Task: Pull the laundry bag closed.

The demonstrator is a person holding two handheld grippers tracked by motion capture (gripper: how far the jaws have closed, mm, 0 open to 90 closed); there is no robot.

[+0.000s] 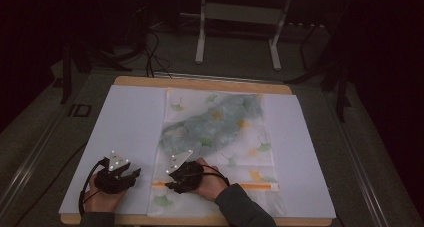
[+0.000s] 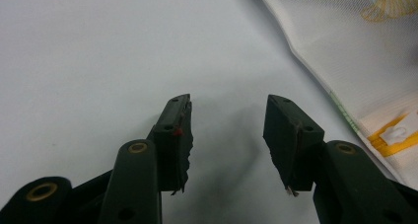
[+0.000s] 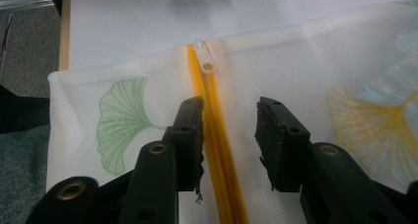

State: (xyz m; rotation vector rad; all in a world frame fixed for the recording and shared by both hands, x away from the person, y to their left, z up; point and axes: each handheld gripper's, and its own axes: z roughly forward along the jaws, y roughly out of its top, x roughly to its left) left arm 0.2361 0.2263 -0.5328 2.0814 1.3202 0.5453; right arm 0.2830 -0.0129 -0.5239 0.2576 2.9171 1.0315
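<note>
Right gripper (image 3: 229, 118) – jaws apart astride yellow zipper (image 3: 217, 135), left gripper (image 2: 226, 125) agape, empty

We see a white mesh bag (image 1: 215, 152) printed with green and yellow leaves, its zip (image 3: 217, 150) orange-yellow, on a white worktop (image 1: 125, 122).

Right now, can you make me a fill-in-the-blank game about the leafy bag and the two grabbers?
1. The zipper on the mesh bag is coloured ____.
2. The right gripper has its jaws ____, with the zipper between them.
3. The left gripper hovers over the plain ____ sheet, beside the bag.
4. The big leaf nearest the zipper pull is ____.

Missing words: yellow; open; white; green
</note>
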